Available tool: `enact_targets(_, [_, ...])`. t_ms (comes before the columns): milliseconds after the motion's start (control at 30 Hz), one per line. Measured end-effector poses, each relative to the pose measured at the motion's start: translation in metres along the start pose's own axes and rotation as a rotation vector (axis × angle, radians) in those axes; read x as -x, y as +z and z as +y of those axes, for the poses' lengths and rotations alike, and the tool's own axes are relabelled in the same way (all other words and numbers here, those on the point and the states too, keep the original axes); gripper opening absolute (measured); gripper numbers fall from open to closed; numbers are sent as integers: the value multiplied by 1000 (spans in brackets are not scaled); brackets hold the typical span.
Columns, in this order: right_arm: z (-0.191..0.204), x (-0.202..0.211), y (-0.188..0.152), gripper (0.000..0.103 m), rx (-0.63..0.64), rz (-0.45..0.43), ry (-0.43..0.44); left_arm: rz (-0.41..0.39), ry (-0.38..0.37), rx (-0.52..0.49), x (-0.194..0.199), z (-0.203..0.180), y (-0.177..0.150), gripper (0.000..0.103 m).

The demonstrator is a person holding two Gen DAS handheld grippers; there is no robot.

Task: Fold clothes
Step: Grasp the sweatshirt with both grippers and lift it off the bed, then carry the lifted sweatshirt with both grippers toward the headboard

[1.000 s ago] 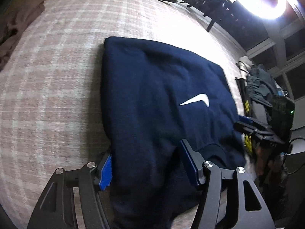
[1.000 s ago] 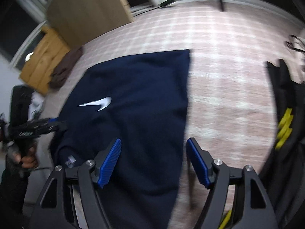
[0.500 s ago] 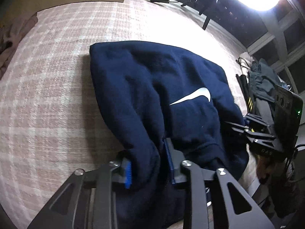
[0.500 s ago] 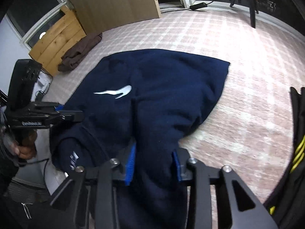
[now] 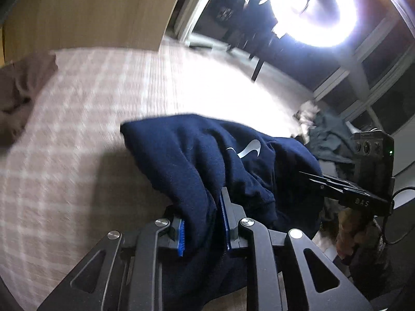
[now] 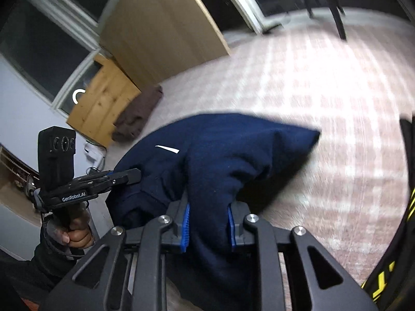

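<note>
Navy sweatshirt (image 5: 197, 155) bunched and lifted at its near edge over the pink plaid carpet (image 5: 64, 155), far edge trailing low, white swoosh logo (image 5: 250, 149) showing on top. Left gripper (image 5: 202, 229) nearly closed and closing, blue pads pinching a thick fold of the fabric. Right gripper (image 6: 208, 229) the same, nearly closed and closing, pads clamped on another fold. Brown garment (image 6: 138, 115) lying well apart by the wooden panel (image 6: 103, 98). Black-and-yellow garment (image 6: 404, 207) at the right edge.

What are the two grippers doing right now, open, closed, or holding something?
Left gripper: jaws closing on a fold of the navy sweatshirt.
Right gripper: jaws closing on the same sweatshirt.
</note>
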State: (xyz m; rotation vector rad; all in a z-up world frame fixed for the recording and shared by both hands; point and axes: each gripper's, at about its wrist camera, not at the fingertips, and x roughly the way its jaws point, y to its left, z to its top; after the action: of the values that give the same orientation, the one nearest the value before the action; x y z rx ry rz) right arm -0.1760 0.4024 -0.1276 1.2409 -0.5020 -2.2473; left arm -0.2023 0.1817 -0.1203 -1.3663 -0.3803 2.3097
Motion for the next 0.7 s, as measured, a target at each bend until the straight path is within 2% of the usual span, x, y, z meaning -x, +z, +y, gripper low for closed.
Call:
enact_targets(133, [41, 8, 18, 21, 61, -35, 12, -52, -12, -19, 41, 22, 15, 20])
enact_targets(267, [99, -11, 45, 21, 122, -67, 34, -102, -1, -39, 86, 66, 32, 20])
enact_targets(433, [168, -57, 81, 21, 186, -106, 26, -155, 38, -76, 141, 144, 68, 20])
enact_targets(567, [229, -120, 119, 21, 218, -142, 28, -184, 69, -118, 175, 207, 103, 20])
enact_targets(700, [260, -163, 144, 21, 212, -158, 37, -198, 106, -139, 196, 259, 136, 20])
